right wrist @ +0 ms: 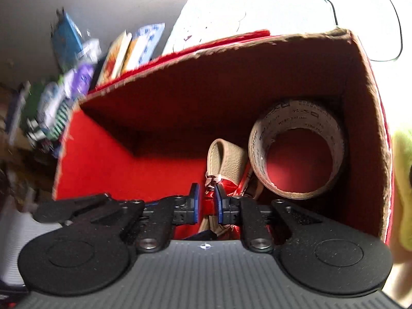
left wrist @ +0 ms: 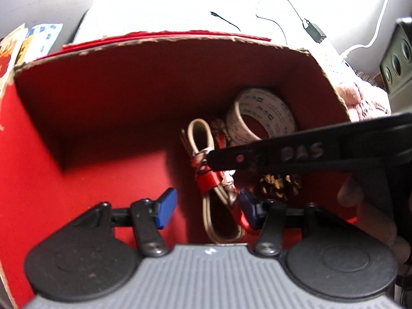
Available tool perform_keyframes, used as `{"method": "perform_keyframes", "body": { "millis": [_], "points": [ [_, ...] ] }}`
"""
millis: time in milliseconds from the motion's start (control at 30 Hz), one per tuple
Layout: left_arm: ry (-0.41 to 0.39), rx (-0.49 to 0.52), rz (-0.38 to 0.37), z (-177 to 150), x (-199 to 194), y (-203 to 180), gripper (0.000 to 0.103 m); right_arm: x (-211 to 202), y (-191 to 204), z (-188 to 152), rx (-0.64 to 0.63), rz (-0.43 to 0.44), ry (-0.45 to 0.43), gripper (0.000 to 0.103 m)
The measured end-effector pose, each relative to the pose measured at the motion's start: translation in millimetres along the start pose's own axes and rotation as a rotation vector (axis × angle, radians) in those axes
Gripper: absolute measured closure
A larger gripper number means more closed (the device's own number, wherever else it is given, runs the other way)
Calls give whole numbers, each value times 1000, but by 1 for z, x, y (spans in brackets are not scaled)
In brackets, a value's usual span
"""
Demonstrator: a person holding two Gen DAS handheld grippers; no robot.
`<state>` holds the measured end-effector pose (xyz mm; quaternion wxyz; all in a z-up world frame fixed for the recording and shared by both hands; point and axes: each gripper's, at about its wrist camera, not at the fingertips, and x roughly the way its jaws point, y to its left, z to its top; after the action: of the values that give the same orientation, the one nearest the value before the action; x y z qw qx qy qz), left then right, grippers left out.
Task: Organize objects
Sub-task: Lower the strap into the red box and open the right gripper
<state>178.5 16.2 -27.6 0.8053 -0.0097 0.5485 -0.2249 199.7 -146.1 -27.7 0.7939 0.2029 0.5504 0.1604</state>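
Observation:
A red cardboard box (left wrist: 103,90) (right wrist: 231,82) stands open under both cameras. Inside, at the right, lie a printed tape roll (left wrist: 260,113) (right wrist: 296,149), a pine cone (left wrist: 280,185) and a folded beige strap tied with red ribbon (left wrist: 206,170) (right wrist: 226,159). My right gripper (right wrist: 207,203) is shut on the ribbon-tied strap, low inside the box. In the left wrist view the right gripper (left wrist: 213,161) reaches in from the right as a black arm. My left gripper (left wrist: 207,209) hovers open just above the strap's near end, holding nothing.
Books and packets (right wrist: 77,77) (left wrist: 38,38) stand behind the box at the left. A black cable with a small adapter (left wrist: 314,29), a white cable (left wrist: 381,18), a pink knitted cloth (left wrist: 360,97) and a grey device (left wrist: 399,59) lie to the right. The box floor's left half (left wrist: 116,175) is bare.

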Motion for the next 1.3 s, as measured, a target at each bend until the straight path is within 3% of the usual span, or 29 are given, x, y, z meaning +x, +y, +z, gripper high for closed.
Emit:
{"method": "perform_keyframes", "body": {
  "millis": [167, 400, 433, 500, 1067, 1167, 1300],
  "points": [
    [-3, 5, 59, 0, 2, -2, 39, -6, -1, -4, 6, 22, -33, 87],
    [-26, 46, 185, -2, 3, -13, 33, -6, 9, -14, -50, -62, -72, 85],
    [-33, 56, 197, -3, 3, -15, 32, -3, 8, -14, -60, -66, -63, 89],
    [-45, 71, 227, -4, 3, -17, 30, -5, 4, -12, -41, -47, -82, 86],
    [-55, 89, 289, -4, 7, -23, 25, -4, 5, -17, -52, -39, -94, 86],
    [-66, 100, 310, -5, 3, -26, 30, -8, 10, -21, -66, -79, -128, 86],
    [-106, 122, 338, -8, -11, -31, 27, -20, 12, -27, -51, -125, -195, 79]
  ]
}}
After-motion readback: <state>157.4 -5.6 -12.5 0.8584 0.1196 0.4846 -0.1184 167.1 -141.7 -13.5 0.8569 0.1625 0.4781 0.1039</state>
